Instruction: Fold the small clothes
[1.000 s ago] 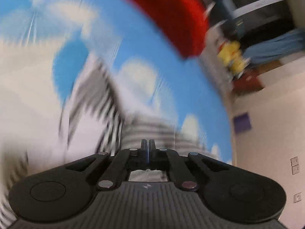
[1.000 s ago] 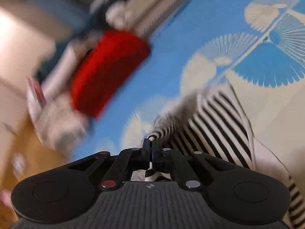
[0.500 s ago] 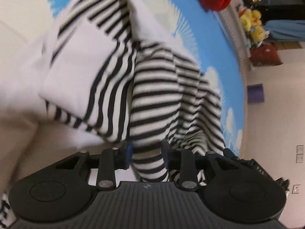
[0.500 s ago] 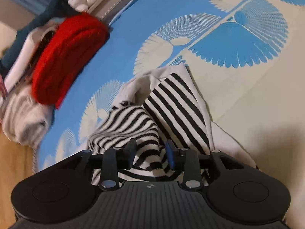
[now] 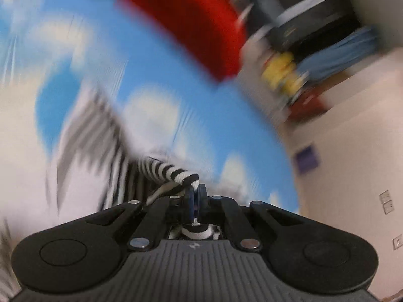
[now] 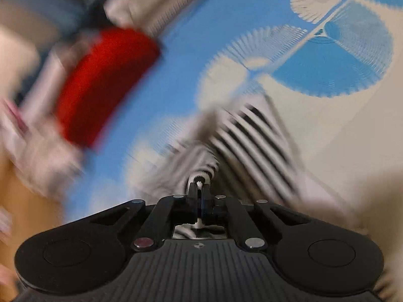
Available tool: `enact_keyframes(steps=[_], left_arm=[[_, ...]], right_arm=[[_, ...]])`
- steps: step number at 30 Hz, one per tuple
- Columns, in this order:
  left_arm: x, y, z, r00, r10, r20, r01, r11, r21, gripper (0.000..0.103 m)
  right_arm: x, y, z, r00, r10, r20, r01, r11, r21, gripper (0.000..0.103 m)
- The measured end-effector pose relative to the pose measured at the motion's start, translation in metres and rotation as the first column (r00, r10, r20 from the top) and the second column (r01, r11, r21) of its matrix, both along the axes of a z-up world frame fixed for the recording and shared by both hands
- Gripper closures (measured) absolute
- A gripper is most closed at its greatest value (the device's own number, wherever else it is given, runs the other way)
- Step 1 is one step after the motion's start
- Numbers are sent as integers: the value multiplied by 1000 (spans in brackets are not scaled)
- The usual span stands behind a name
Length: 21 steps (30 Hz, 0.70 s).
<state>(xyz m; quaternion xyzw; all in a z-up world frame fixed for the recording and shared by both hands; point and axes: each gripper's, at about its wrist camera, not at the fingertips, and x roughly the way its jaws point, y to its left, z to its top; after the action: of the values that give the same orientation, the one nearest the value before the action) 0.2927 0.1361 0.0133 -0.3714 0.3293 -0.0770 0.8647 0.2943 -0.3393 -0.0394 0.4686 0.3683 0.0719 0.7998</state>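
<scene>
A black-and-white striped garment lies on a blue and cream patterned bedspread. My left gripper is shut on a striped hem of it, the fabric draped over the fingertips and trailing to the left. In the right wrist view, the same striped garment spreads ahead and to the right. My right gripper is shut on another bunched striped edge, with a bit of cloth showing between the pads. Both views are blurred by motion.
A folded red garment lies at the far side of the bedspread, seen also as the red garment in the right wrist view, beside pale folded clothes. Yellow toys and dark furniture stand beyond the bed.
Half a second ago both grippers stood open over the striped garment; now both are shut on its edges. The views have swung back towards the red garment.
</scene>
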Motion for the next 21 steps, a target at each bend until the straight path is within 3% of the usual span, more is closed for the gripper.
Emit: enact_keyframes(steps=[1,3,5,7,9,10,11,13,14,15,16,18,20,21], left_arm=[[-5,8,10,997,20,69,-20,1000,10,101],[-9,19,15,994,37,107,-35,999,-16,101],[-8,25,-1,999,32,19,-31,998,-55,101],[0,25,-29,980,6,-197,-11,1000,-26,101],[8,20,-69,873,-61,-484,95,994,47,98],[6,22,-84,827,-70,-557,111,993,40,96],[4,25,-90,818,-62,-571,83,996,11,94],[6,33,-88,836,-48,-547,27,999,-46,90],[8,35,-82,855,-43,-516,19,998,-52,75],[9,36,-75,875,-28,-484,7,999,-45,58],[10,37,-71,887,-9,-462,-7,999,-33,53],[12,31,-69,894,5,-448,-20,999,-28,51],[14,27,-75,889,-3,-457,-23,998,-51,53],[15,24,-80,885,-6,-465,-22,998,-54,65]], right_arm=[[-2,-4,1,999,-29,23,28,999,35,102],[-7,-11,-2,996,-77,37,72,992,103,102],[-5,-12,-15,996,-64,-57,71,990,124,102],[0,-7,-34,970,-12,-242,20,999,27,102],[1,1,-52,914,13,-405,-61,992,-107,99],[0,4,-58,896,14,-443,-83,987,-137,95],[0,5,-60,891,16,-453,-90,986,-143,84],[3,9,-51,909,13,-418,-94,981,-172,79],[5,11,-44,925,10,-379,-87,979,-185,76],[6,12,-36,940,7,-340,-78,978,-195,64],[9,14,-31,950,8,-312,-74,977,-202,54],[13,20,-27,958,34,-284,-98,972,-214,53],[17,27,-34,948,56,-314,-131,966,-223,53],[18,29,-37,941,65,-333,-144,965,-220,54]])
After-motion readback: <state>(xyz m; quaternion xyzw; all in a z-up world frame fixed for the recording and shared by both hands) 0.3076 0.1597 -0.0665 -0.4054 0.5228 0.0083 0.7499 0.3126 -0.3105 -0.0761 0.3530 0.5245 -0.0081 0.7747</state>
